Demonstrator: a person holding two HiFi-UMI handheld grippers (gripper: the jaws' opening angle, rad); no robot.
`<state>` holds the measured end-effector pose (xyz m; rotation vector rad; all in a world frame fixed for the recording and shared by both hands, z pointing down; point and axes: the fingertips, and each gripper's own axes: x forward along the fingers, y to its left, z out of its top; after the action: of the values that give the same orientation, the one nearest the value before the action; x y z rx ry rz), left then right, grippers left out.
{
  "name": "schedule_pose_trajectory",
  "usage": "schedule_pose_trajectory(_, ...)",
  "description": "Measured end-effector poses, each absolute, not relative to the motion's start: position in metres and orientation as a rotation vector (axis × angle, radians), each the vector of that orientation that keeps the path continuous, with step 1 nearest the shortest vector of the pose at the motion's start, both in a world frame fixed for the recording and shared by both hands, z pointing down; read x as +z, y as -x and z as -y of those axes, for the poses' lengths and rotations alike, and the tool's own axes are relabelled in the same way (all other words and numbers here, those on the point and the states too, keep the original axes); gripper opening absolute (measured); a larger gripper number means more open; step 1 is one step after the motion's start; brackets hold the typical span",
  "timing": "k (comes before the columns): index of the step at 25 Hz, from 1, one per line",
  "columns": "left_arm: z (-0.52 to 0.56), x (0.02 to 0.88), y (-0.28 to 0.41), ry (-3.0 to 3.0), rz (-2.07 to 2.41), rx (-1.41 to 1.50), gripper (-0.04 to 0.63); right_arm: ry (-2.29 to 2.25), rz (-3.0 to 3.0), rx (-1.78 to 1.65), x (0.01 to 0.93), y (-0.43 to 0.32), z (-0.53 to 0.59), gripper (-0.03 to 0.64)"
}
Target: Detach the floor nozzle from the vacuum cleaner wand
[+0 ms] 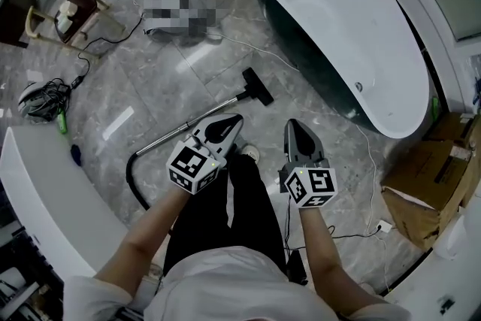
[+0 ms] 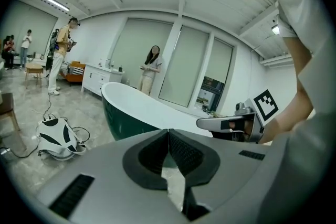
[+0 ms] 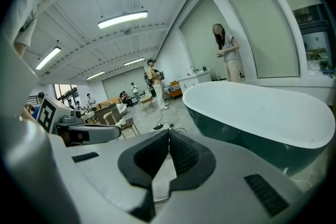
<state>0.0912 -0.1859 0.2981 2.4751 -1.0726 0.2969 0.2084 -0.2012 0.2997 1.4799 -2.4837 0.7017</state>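
In the head view the black floor nozzle (image 1: 258, 86) lies on the grey marble floor, joined to the silver wand (image 1: 218, 107). The wand runs down-left to a black hose (image 1: 135, 180). My left gripper (image 1: 237, 117) hovers shut and empty above the wand's middle, pointing toward the nozzle. My right gripper (image 1: 291, 124) hangs beside it on the right, also shut with nothing in it. Neither touches the vacuum. In the left gripper view the jaws (image 2: 168, 131) are pressed together; the right gripper view shows its jaws (image 3: 169, 131) the same way. Nozzle and wand are out of both gripper views.
A white bathtub (image 1: 338, 19) with a dark outside stands just right of the nozzle. A white counter (image 1: 37, 184) is at the left and cardboard boxes (image 1: 425, 177) at the right. Cables (image 1: 45, 95) lie on the floor. A white-and-black canister (image 2: 58, 136) sits left of the tub; people stand farther back.
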Motion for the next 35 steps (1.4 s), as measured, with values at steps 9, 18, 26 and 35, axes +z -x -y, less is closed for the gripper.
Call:
schedule_pose_trajectory(9, 0.226, 0.355, -0.063, -2.491, 0.978, 0.359, 0.012, -1.474, 2.464, 0.760, 0.346, -0.194, 0.231, 0.015)
schedule_pose_trajectory(18, 0.252, 0.426, -0.056, -2.477, 0.924, 0.417, 0.012, -1.458, 2.448, 0.783, 0.404, -0.180, 0.261, 0.017)
schedule_pose_trajectory(26, 0.268, 0.510, -0.047, -2.467, 0.901, 0.511, 0.012, -1.387, 2.423, 0.764, 0.479, -0.179, 0.286, 0.016)
schedule_pose_trajectory(35, 0.286, 0.596, -0.035, -2.411, 0.900, 0.576, 0.012, -1.236, 2.409, 0.739, 0.572, -0.163, 0.313, 0.017)
